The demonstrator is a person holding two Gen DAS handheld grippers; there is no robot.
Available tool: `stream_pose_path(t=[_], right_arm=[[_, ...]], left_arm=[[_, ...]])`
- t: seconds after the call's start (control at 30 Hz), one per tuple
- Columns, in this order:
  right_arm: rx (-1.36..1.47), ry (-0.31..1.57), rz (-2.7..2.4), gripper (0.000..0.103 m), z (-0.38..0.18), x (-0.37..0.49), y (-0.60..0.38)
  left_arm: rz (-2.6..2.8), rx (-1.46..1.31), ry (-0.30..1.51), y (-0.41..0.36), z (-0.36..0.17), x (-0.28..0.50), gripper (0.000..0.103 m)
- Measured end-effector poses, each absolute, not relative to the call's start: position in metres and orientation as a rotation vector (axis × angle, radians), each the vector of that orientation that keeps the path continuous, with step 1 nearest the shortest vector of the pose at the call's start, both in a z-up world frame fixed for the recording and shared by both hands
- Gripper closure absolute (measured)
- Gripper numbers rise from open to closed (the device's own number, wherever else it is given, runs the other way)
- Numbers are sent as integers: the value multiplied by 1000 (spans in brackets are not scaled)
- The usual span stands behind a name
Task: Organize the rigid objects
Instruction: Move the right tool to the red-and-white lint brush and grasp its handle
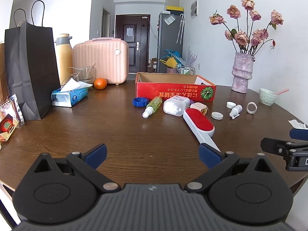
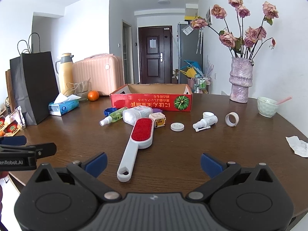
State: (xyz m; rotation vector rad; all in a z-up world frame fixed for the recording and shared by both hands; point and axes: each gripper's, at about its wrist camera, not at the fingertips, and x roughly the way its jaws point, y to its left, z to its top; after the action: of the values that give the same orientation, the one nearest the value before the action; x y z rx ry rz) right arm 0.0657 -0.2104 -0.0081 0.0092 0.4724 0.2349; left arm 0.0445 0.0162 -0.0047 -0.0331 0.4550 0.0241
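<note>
A red open cardboard box (image 1: 173,93) (image 2: 152,102) stands at the middle back of the round brown table (image 1: 125,134). In front of it lie a red and white lint brush (image 1: 198,123) (image 2: 138,140), a green spray bottle (image 1: 153,105) (image 2: 113,116), a white pill jar (image 1: 175,106) (image 2: 136,114), a blue cap (image 1: 140,102), a small square bottle (image 2: 158,120), a white lid (image 2: 177,126), a white spray nozzle bottle (image 2: 206,123) and a tape ring (image 2: 232,119). My left gripper (image 1: 153,156) is open and empty. My right gripper (image 2: 153,164) is open over the brush handle, empty.
At the left stand a black paper bag (image 1: 30,67), a tissue pack (image 1: 69,95), an orange (image 1: 100,83), a yellow flask (image 1: 63,57) and a pink case (image 1: 102,59). At the right stand a flower vase (image 2: 240,79), a green bowl (image 2: 267,106) and a crumpled tissue (image 2: 297,147).
</note>
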Motion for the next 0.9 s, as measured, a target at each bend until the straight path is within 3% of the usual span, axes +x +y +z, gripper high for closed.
stream_pose_path(t=[0.9], right_arm=[[-4,536,247,0,-14,144,-177]], left_arm=[[23,-39,513,40,-5,122,0]])
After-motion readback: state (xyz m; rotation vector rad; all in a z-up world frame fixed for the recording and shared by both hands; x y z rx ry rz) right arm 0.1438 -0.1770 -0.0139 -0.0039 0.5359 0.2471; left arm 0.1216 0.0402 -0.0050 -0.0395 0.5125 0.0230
